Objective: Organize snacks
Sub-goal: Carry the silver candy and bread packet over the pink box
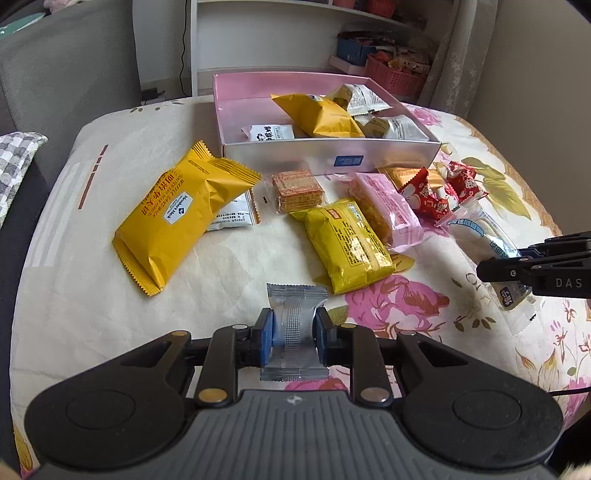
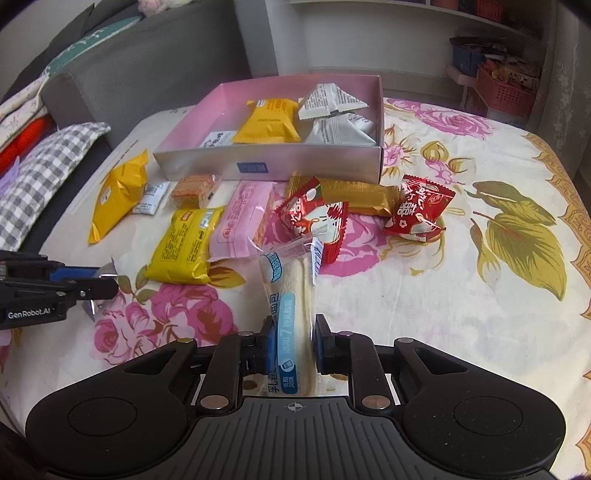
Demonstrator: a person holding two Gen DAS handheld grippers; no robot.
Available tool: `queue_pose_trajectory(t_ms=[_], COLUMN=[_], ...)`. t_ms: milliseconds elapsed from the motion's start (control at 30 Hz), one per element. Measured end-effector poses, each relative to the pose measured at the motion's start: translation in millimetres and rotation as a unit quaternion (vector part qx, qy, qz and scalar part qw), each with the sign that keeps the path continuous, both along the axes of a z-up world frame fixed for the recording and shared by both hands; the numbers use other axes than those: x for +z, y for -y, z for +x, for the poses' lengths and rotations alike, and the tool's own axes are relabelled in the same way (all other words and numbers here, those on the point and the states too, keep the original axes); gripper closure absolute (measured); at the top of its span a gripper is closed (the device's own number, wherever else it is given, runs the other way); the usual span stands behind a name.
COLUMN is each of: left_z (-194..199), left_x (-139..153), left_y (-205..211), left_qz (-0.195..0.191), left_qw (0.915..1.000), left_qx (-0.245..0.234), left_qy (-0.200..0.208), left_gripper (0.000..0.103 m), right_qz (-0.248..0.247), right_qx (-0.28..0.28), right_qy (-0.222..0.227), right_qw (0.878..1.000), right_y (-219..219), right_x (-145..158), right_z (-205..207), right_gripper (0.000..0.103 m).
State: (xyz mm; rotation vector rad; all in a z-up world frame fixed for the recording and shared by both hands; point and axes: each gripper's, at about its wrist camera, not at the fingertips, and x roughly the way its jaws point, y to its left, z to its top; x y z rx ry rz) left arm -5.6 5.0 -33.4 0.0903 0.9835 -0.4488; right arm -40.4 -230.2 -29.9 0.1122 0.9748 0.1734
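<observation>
Two close wrist views, angled down, perhaps steeply, sharing box (image 1: 332, 157).

silver packet (image 1: 294, 325), bread stick pack (image 2: 291, 325), both clamped

- A cream bedspread printed with pink roses and olive leaves (image 2: 498, 155) covers the bed.
- A grey upholstered sofa (image 1: 70, 74) stands past the bed's far left corner.
- A grey-and-white checked cushion (image 2: 40, 177) lies along the bed's left edge.
- A white shelf unit (image 1: 258, 33) stands beyond the far edge.
- A pink plastic lattice basket (image 1: 397, 75), filled with oddments, sits near the far right corner.
</observation>
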Motion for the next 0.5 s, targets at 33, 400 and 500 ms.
queue_pose_trajectory(t_ms=[33, 400, 500], left_z=[1.0, 20.1, 27.6], left_x=[1.5, 22.6, 30.0], left_y=[-0.7, 4.8, 8.7], left_qz=[-0.003, -0.029, -0.039], left_qw=[1.0, 0.9992, 0.9985], left_qx=[0.002, 0.019, 0.024], left_qy=[0.001, 0.022, 0.031], left_gripper=[0.082, 0.082, 0.082], right_qz=[0.008, 0.05, 0.061], right_qx=[-0.002, -0.025, -0.03], right_qy=[0.001, 0.028, 0.032], right_qw=[1.0, 0.998, 0.997], right_y=[1.4, 9.8, 8.5], right_x=[3.3, 32.4, 37.1], right_z=[0.3, 16.0, 27.2], right_gripper=[0.084, 0.084, 0.084])
